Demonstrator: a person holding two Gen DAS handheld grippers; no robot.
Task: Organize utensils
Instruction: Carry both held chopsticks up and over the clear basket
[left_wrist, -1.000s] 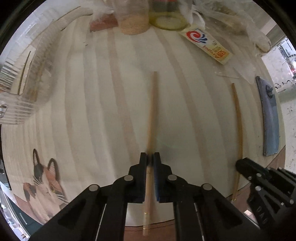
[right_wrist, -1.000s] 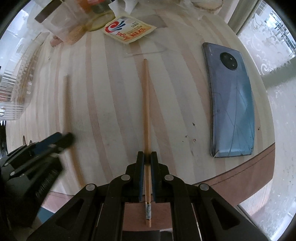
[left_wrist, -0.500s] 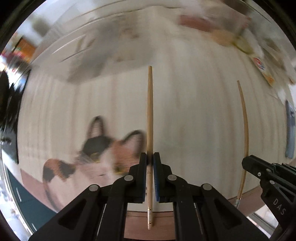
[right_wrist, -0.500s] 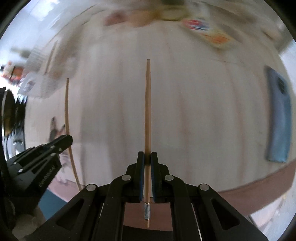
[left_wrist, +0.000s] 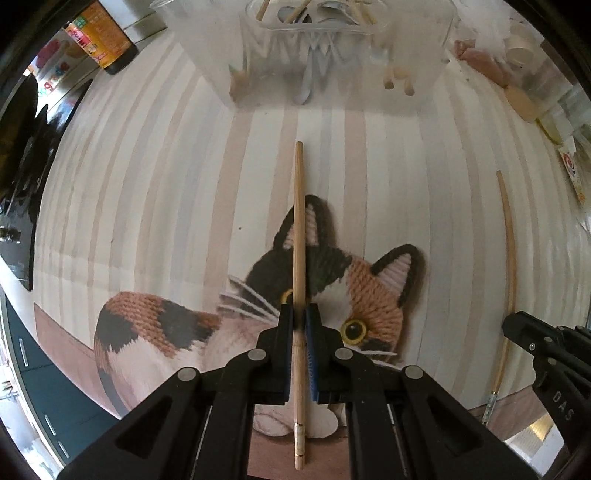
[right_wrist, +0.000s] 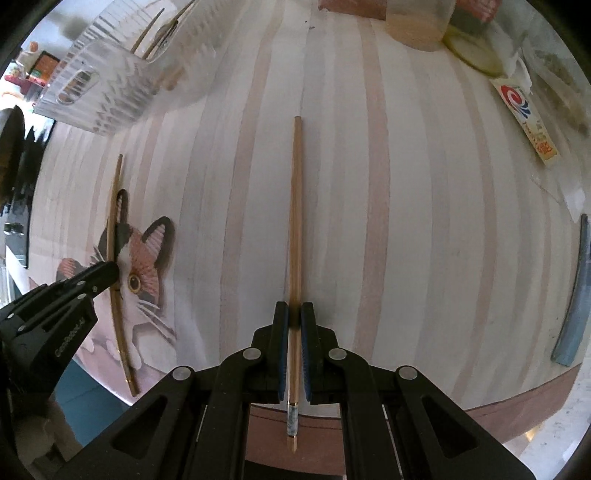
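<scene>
My left gripper (left_wrist: 299, 314) is shut on a wooden chopstick (left_wrist: 298, 221) that points forward above the cat picture, toward a clear utensil holder (left_wrist: 306, 62) with chopsticks and spoons in it. My right gripper (right_wrist: 294, 312) is shut on a second wooden chopstick (right_wrist: 295, 221), held above the striped table. The holder also shows in the right wrist view (right_wrist: 107, 85) at the far left. Each gripper shows in the other's view: the right one with its chopstick (left_wrist: 508, 258), the left one with its chopstick (right_wrist: 116, 258).
A striped mat with a calico cat picture (left_wrist: 354, 295) covers the table. A dark sauce bottle (left_wrist: 99, 40) stands at the far left. A blue phone (right_wrist: 576, 295) lies at the right edge; a sauce packet (right_wrist: 524, 122) and jars (right_wrist: 417, 29) stand at the back.
Both grippers have swung left with their chopsticks. The left one now faces the utensil holder over the cat picture; the phone has slid to the right edge of the right view.
</scene>
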